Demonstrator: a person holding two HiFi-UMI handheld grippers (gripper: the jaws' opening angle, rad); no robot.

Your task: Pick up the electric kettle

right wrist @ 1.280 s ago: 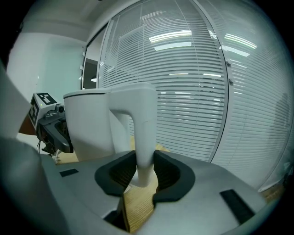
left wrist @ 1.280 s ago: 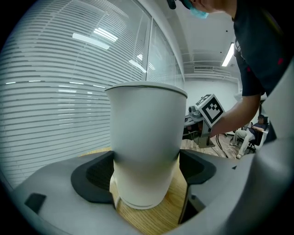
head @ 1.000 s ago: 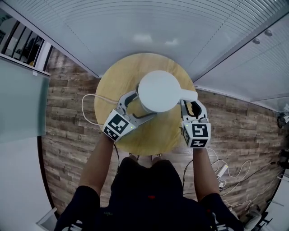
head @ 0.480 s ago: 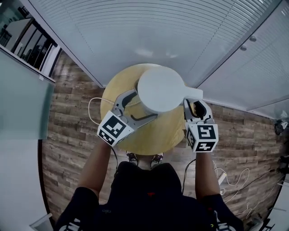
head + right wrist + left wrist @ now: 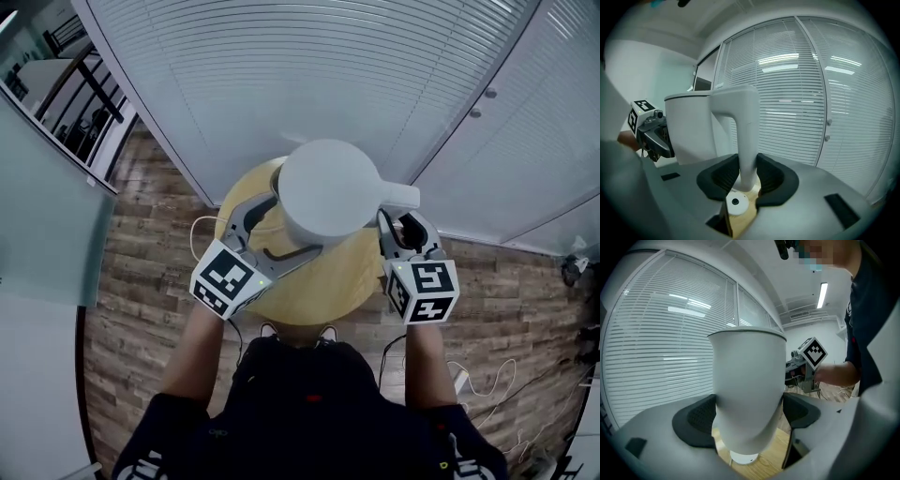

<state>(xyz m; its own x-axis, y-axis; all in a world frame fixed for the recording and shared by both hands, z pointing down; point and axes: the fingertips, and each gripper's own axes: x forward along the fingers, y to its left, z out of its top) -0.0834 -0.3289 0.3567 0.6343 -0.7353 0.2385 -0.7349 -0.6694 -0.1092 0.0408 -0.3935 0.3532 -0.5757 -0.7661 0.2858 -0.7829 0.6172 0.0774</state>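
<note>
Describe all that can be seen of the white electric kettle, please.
The electric kettle is matte white, plastic by its look, with a smooth round body, a flat lid and a handle at the person's right. It hangs upright, lifted clear of its round white base on the wooden table. The left gripper has its jaws clamped on the body; the right gripper has its jaws clamped on the handle's lower end.

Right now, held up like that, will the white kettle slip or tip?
Likely rigid: the kettle holds its shape in the left gripper. Its smooth wall could slip. Tipping seems unlikely, since the right gripper clamps its handle.
</note>
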